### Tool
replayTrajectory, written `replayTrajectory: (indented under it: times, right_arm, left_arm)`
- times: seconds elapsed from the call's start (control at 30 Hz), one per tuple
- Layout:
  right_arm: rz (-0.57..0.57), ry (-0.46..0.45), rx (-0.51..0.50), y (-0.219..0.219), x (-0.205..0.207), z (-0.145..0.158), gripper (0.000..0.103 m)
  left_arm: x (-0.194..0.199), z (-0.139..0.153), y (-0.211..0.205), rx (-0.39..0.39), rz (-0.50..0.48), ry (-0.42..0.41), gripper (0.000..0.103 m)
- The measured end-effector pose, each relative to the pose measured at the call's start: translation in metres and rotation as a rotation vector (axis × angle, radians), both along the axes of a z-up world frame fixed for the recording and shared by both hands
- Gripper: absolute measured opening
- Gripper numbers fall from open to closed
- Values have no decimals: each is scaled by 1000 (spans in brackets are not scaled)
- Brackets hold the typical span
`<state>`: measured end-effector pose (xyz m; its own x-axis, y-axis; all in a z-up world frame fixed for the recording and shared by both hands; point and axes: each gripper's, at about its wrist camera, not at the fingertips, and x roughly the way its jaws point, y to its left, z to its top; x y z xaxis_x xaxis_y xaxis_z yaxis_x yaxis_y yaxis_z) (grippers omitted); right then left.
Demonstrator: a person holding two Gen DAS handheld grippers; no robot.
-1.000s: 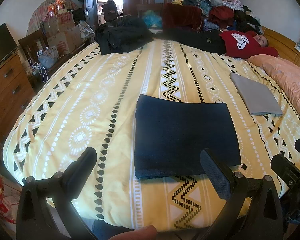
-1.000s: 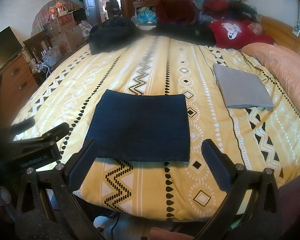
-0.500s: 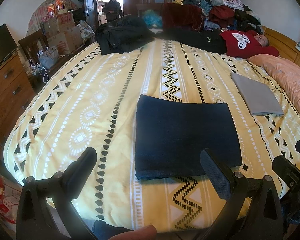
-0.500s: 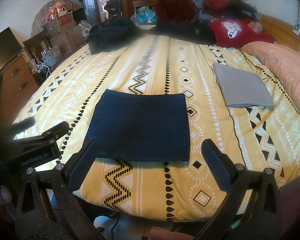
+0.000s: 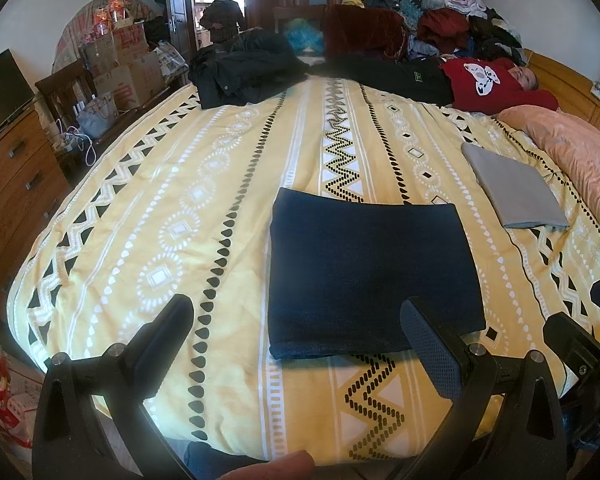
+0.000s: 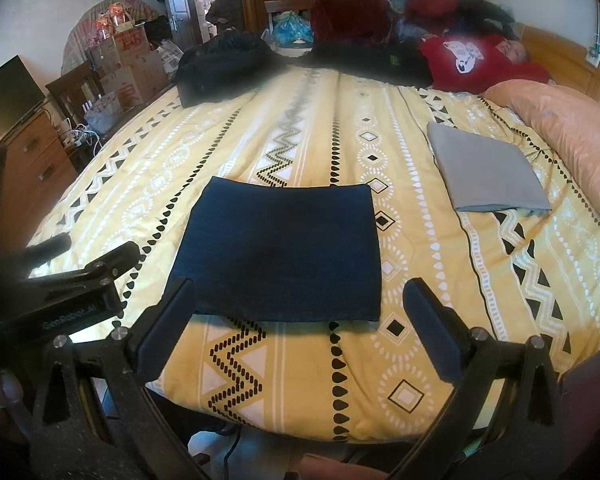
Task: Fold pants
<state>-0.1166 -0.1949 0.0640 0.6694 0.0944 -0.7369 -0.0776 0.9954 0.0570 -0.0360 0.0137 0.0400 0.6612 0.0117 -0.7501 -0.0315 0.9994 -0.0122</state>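
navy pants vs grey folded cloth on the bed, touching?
Apart. The right wrist view shows a wide band of yellow patterned bedspread between the folded navy pants and the grey folded cloth; the left wrist view shows the same gap.

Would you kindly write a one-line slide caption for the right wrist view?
Open right claw hovers at the bed's edge before navy pants folded flat on the yellow patterned bedspread.

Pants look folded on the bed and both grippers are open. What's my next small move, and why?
Probably carry the navy pants over beside the folded grey garment. They already lie as a flat, square rectangle, and the left gripper and right gripper are both open and empty.
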Motion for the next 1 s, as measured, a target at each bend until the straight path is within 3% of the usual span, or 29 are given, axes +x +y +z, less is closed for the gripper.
replayTrajectory:
  times: [1.0]
  right_arm:
    - [-1, 19, 7, -5, 10, -3, 103]
  left_arm:
    - [14, -8, 2, 9, -3, 17, 103]
